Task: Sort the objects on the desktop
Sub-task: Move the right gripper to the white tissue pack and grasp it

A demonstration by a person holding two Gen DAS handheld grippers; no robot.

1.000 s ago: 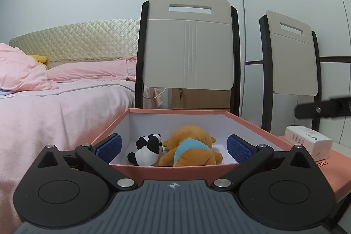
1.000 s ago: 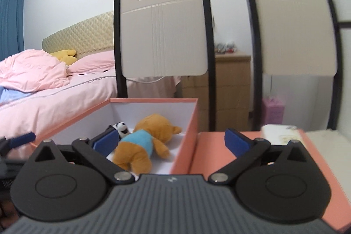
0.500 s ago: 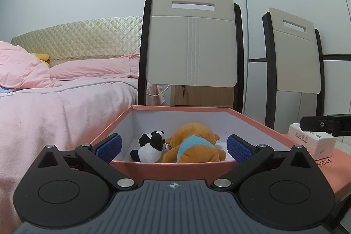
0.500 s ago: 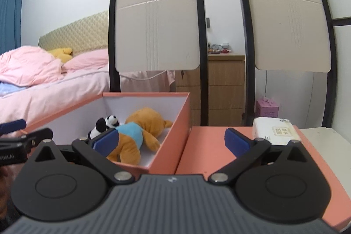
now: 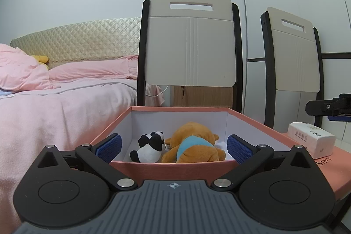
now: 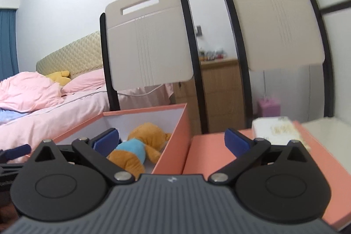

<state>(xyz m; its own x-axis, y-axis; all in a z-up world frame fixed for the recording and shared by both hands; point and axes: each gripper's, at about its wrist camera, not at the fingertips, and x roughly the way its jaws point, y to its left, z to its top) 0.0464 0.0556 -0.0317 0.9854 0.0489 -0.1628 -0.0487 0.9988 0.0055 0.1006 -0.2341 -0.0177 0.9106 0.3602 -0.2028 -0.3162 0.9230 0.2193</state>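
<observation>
Plush toys in box, just beyond spread left gripper.

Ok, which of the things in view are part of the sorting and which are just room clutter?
Job:
- pink box, open
- panda plush and orange bear plush, both lying inside it
- tissue pack on the pink lid
- left gripper and right gripper, both open and empty

Background:
- two chairs
- bed
- wooden dresser

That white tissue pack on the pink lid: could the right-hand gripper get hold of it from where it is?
Probably yes. The right gripper is open and empty, and the tissue pack lies ahead on the lid, just right of its fingers, with nothing between.
</observation>
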